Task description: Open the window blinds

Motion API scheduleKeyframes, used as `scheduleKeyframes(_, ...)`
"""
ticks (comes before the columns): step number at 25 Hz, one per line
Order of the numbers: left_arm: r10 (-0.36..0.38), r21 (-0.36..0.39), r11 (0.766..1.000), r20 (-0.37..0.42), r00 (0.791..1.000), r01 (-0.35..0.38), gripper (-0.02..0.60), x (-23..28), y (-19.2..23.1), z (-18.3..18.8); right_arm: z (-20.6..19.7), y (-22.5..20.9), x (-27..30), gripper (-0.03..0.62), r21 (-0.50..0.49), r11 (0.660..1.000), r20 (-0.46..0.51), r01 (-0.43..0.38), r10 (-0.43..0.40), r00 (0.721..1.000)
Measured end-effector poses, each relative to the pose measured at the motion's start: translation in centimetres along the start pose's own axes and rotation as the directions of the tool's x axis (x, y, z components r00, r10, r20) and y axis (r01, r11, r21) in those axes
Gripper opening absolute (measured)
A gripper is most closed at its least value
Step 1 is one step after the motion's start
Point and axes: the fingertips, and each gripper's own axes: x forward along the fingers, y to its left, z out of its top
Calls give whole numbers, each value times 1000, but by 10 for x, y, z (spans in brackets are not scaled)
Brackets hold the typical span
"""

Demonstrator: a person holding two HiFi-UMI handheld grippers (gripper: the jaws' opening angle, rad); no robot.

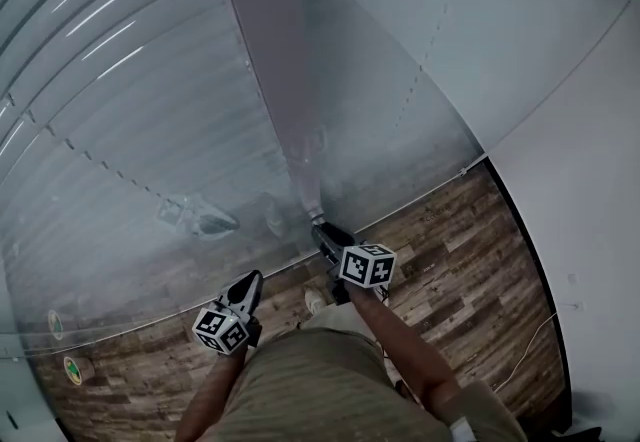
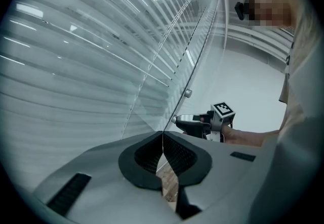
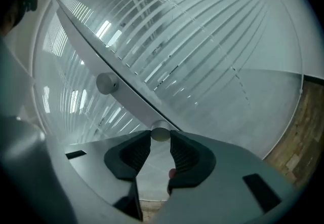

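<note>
The right hand-held gripper [image 3: 161, 137] has its jaws partly closed on a small round control knob [image 3: 161, 131]. The knob sits right between the jaw tips, and both ribbed pads appear to touch its rim. It sticks out from the pale frame strip [image 3: 124, 87] that runs between two glass [image 1: 400, 40] panes. A second knob [image 3: 107, 82] sits further along the strip, up and left of the jaws. The left hand-held gripper [image 2: 163, 141] is shut, and I can make out nothing between its pads. It hangs low and beside the right one, close to the glass and above the wood-pattern floor [image 1: 455, 260].

The step in hand looks like turning this knob to tilt the slats. To do it well, the pads should sit square on opposite sides of the rim, and the knob should be a little deeper in the jaws than the very tips. The wrist should then roll about the knob's own axis, not swing sideways. Smooth metal in a shallow grip could slip, so a firm squeeze before twisting seems wise. The left hand-held gripper has no job here and is best kept off the pane.

The blinds [image 1: 120, 80] are directly ahead of both grippers, sealed behind the glass. They are pale horizontal slats lying nearly flat against each other, so they read as closed. Thin ladder cords cross them, and ceiling lights reflect as bright streaks.
</note>
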Motion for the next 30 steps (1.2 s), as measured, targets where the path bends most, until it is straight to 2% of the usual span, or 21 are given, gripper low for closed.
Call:
scheduleKeyframes(1,2,3,1000,0,1000,-2,15,0,-1,-1,0,1,-1,127,-20,1000,-2,12,-12,1000)
scheduleKeyframes(2,5,4,1000,0,1000,-5,15,-1,-2,0,0,3,-1,124,-98,994,-5,49,-49,999)
scheduleKeyframes(3,8,4,1000,1,1000,-8,15,-2,-2,3,1,6,-2,121,-241,965,-9,108,-113,994)
scheduleKeyframes(4,13,2,1000,3,1000,-13,15,-3,-2,6,4,11,-2,120,-426,887,-5,175,-196,981)
scheduleKeyframes(6,22,-3,1000,8,1000,-22,15,-3,-3,15,9,22,-1,120,-740,617,52,266,-342,938)
scheduleKeyframes(7,27,-7,1000,11,1000,-27,15,-2,-3,17,11,25,-2,118,-820,499,85,281,-380,921)
scheduleKeyframes(8,32,-11,999,15,999,-31,15,0,-4,19,11,26,-2,117,-857,429,104,284,-396,912)
scheduleKeyframes(9,35,-15,999,21,999,-35,15,2,-5,20,10,26,-1,117,-868,411,105,279,-397,912)
scheduleKeyframes(10,38,-19,999,28,999,-38,15,5,-6,21,9,26,-1,117,-859,438,88,265,-384,919)
scheduleKeyframes(11,42,-23,999,34,999,-41,15,7,-7,22,8,26,0,118,-832,499,57,241,-355,933)
scheduleKeyframes(13,51,-30,998,43,998,-50,15,11,-7,24,8,28,0,121,-708,688,-18,159,-243,970)
scheduleKeyframes(15,60,-36,998,46,997,-59,15,16,-6,27,12,29,-1,183,-495,866,-61,66,-111,992)
scheduleKeyframes(16,66,-42,997,46,997,-64,15,17,-6,28,15,28,-1,183,-390,920,-76,29,-63,995)
scheduleKeyframes(17,74,-49,996,47,996,-71,15,18,-9,29,15,25,-2,183,-301,954,-92,0,-29,995)
scheduleKeyframes(19,88,-57,995,51,995,-85,15,19,-17,29,13,15,-6,182,-175,984,-118,-31,10,993)
scheduleKeyframes(21,102,-66,993,62,993,-98,15,21,-25,30,13,4,-7,170,-110,993,-121,-45,32,992)
scheduleKeyframes(23,116,-79,991,79,990,-110,15,23,-30,34,13,0,-5,123,-85,994,-127,-62,51,991)
scheduleKeyframes(26,135,-84,988,103,985,-127,15,21,-38,40,14,2,-3,123,-76,993,-145,-92,80,986)
scheduleKeyframes(28,148,-83,987,115,982,-139,15,19,-40,42,17,8,-1,123,-191,979,-155,-77,47,987)
scheduleKeyframes(29,155,-83,986,118,981,-146,15,17,-40,43,18,13,1,120,-332,943,-160,-41,-14,987)
scheduleKeyframes(30,162,-83,985,120,979,-153,15,15,-39,44,17,20,3,115,-516,856,-152,11,-104,983)
